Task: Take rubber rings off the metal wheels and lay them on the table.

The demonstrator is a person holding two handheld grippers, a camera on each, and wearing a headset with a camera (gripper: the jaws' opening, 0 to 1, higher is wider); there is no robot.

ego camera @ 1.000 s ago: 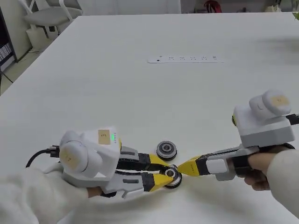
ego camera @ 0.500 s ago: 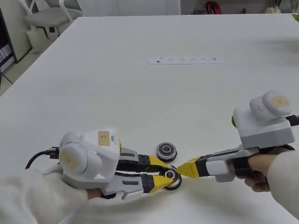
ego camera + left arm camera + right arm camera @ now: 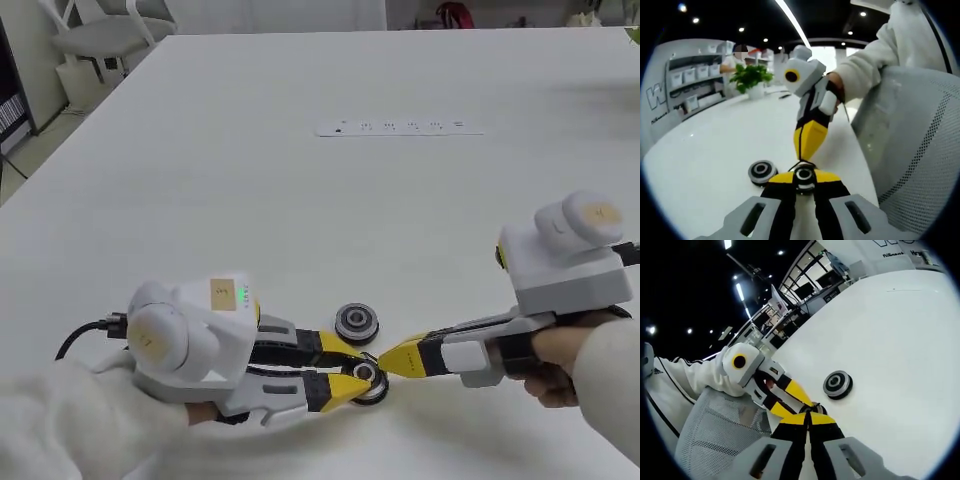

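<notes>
We see the left gripper (image 3: pixel 361 373) low over the table (image 3: pixel 250 180), near the front edge. Its two yellow-tipped jaws are closed on a small metal wheel (image 3: pixel 804 175), one jaw on each side of it. The wheel is just above the table or resting on it; we cannot tell which.

The right gripper (image 3: pixel 388 361) comes in from the right, and its tip meets the rim of this wheel. Its jaws are pressed together with no gap between them. In the right gripper view something dark sits at the very tips, but we cannot tell if rubber is pinched there. The two grippers point at each other, almost nose to nose, with the wheel between them.

A second wheel (image 3: pixel 355 321) lies flat on the table just beside the held one, a little farther from the person, and no gripper touches it. Its black outer ring (image 3: pixel 826 386) is on it, around a bright metal middle.

Well apart from the wheels, across the table, lies a white power strip (image 3: pixel 400 127). Beyond the far left corner stands a white chair (image 3: pixel 100 30). A hand in a white sleeve (image 3: pixel 60 425) holds the left gripper.
</notes>
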